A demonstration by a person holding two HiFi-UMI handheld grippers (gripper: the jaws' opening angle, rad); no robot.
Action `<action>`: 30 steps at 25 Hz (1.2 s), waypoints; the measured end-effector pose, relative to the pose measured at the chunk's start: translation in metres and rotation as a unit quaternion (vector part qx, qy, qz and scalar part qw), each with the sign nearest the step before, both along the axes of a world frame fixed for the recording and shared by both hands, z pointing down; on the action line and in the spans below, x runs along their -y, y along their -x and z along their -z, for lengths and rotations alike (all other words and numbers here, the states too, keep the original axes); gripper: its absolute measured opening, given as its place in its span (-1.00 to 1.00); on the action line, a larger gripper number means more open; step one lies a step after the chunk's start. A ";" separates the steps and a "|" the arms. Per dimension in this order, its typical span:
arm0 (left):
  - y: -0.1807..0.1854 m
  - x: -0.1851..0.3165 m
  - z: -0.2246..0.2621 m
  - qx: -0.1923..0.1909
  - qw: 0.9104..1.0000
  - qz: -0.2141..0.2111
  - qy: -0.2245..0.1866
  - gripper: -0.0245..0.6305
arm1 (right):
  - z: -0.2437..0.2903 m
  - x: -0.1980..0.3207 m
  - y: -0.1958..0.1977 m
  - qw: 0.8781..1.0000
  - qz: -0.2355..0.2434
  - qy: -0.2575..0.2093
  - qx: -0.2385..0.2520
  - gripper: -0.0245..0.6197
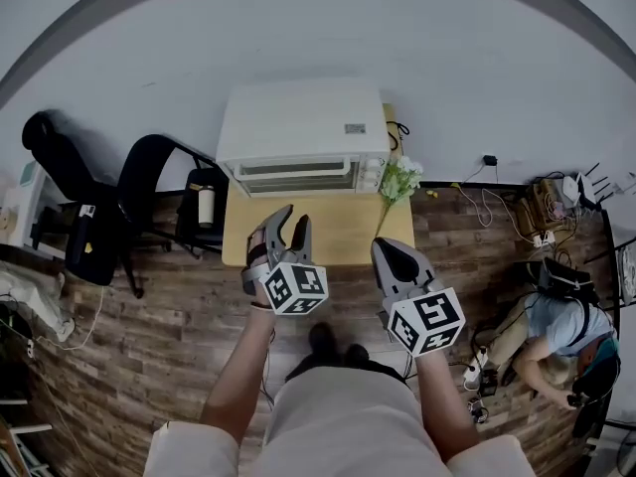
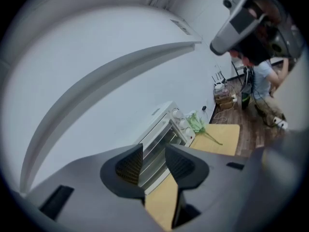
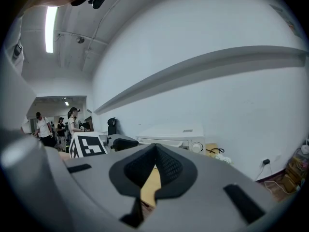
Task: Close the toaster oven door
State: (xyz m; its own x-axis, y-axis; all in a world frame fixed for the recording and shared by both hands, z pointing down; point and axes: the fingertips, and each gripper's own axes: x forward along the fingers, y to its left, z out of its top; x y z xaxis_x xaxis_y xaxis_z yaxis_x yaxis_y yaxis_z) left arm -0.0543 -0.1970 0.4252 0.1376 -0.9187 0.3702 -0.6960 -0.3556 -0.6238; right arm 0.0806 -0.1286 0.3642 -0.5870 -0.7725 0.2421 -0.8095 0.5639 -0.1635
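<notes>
A white toaster oven (image 1: 303, 132) stands at the back of a small wooden table (image 1: 328, 232), against the wall. Its glass door (image 1: 298, 175) looks upright and shut against the front. The knobs sit at its right end. My left gripper (image 1: 295, 219) hovers over the table's front left edge, short of the oven, jaws open with nothing between them. In the left gripper view the toaster oven (image 2: 164, 129) shows through the gap of the left gripper (image 2: 153, 153). My right gripper (image 1: 390, 251) is shut and empty, just off the table's front right corner; its own view shows the right gripper (image 3: 155, 151) pointed toward the toaster oven (image 3: 174, 138).
A sprig of white flowers (image 1: 399, 180) lies on the table beside the oven's right end. Black office chairs (image 1: 149, 187) stand to the left. A person (image 1: 561, 326) sits on the wood floor at right, among cables and a power strip (image 1: 542, 238).
</notes>
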 end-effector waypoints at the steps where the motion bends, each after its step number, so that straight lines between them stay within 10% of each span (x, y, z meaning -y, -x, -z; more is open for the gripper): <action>1: -0.003 -0.008 0.006 -0.019 1.000 0.005 0.004 -0.49 | 0.002 -0.002 -0.002 1.000 0.004 -0.001 0.001 -0.93; 16: -0.051 -0.130 0.067 -0.258 0.965 0.042 0.019 -0.85 | 0.013 -0.053 -0.024 0.998 0.061 -0.012 0.016 -0.93; 30: -0.056 -0.186 0.074 -0.341 0.939 0.048 0.020 -0.90 | 0.017 -0.104 -0.014 0.994 0.100 -0.031 0.007 -0.93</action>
